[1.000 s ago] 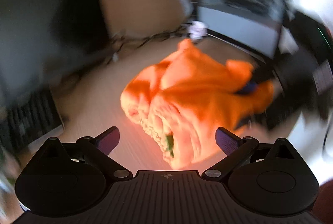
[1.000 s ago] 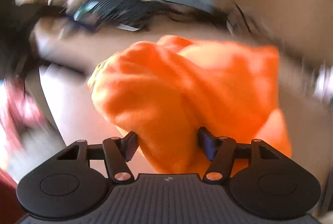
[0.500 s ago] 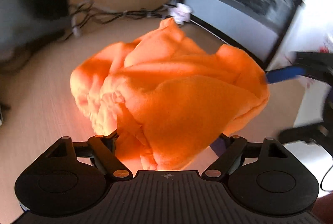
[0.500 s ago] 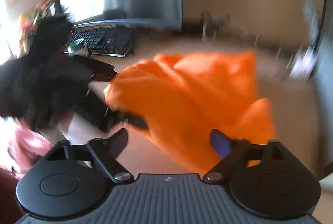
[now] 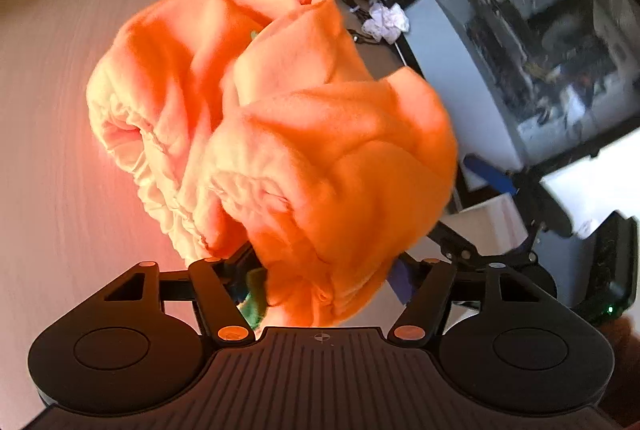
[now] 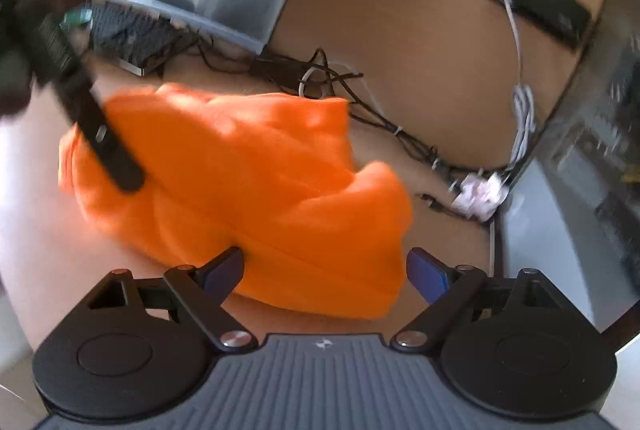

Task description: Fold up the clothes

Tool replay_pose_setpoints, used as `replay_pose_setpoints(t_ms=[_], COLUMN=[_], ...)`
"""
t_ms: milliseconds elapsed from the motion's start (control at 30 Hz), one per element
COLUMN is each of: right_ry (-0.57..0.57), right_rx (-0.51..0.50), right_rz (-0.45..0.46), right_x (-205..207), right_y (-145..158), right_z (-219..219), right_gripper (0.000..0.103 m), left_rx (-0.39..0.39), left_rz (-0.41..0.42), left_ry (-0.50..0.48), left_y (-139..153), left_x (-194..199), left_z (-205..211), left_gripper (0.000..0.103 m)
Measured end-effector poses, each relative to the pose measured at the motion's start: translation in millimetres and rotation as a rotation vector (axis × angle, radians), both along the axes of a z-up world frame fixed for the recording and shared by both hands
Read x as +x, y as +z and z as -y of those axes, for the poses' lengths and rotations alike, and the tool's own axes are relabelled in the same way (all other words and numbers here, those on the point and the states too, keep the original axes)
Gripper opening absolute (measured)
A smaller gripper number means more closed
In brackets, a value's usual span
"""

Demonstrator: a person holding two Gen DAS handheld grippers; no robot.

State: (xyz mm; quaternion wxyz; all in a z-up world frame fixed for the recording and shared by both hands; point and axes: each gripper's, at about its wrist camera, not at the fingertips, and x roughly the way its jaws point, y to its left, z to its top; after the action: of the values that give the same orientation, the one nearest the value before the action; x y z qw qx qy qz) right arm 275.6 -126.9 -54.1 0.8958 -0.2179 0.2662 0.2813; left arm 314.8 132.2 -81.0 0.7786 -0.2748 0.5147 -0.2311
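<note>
Since 0.5 s earlier, left gripper (image 5: 324, 280) had pushed further under the orange fleece garment (image 5: 288, 134); the bundle bunched higher above the wooden desk (image 5: 48, 110). Its fingers stood apart with cloth draped between them; whether they pinched any, I could not tell. Right gripper (image 6: 325, 268) was spread wide, fabric edge between the fingers, not clamped. Judged soft, light, limp, non-slippery; the gathered elastic hem (image 5: 160, 166) looked the best hold. Count: one garment, two grippers, one keyboard (image 6: 128, 34), two monitors, one cable tangle (image 6: 320, 78).
</note>
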Motion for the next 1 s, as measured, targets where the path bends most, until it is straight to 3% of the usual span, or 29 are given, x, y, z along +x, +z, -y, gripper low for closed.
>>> replay_pose_setpoints(t_ms=[100, 167, 233, 300, 400, 467, 533, 667, 833, 1000], right_ry=[-0.114, -0.2, -0.286, -0.358, -0.397, -0.401, -0.404, -0.407, -0.328, -0.46], right_rx=[0.213, 0.406, 0.586, 0.662, 0.596, 0.516, 0.449, 0.39, 0.14, 0.242], right_rz=[-0.209, -0.336, -0.444, -0.443, -0.343, -0.284, -0.242, -0.247, -0.134, -0.277], right_x=[4, -2, -8, -12, -16, -20, -25, -32, -44, -39], right_y=[13, 15, 15, 14, 20, 23, 24, 2, -26, -26], right_z=[32, 54, 74, 82, 82, 79, 74, 53, -7, -10], right_gripper=[0.09, 0.096, 0.096, 0.096, 0.096, 0.096, 0.096, 0.096, 0.096, 0.096], left_rx=[-0.1, -0.148, -0.152, -0.131, -0.038, 0.018, 0.041, 0.042, 0.179, 0.324], left_rz=[-0.052, -0.074, -0.077, -0.062, 0.027, 0.099, 0.186, 0.266, 0.199, 0.121], left_ry=[0.065, 0.057, -0.017, -0.111, -0.276, -0.358, -0.384, -0.248, -0.091, 0.062], left_y=[-8, -13, -15, -13, 10, 32, 55, 80, 53, 23], left_x=[-11, -21, -28, -36, -53, -66, -77, -61, -15, 32], left_z=[2, 15, 42, 71, 97, 99, 85, 45, 15, -15], left_gripper=[0.067, 0.067, 0.067, 0.067, 0.072, 0.087, 0.092, 0.094, 0.094, 0.082])
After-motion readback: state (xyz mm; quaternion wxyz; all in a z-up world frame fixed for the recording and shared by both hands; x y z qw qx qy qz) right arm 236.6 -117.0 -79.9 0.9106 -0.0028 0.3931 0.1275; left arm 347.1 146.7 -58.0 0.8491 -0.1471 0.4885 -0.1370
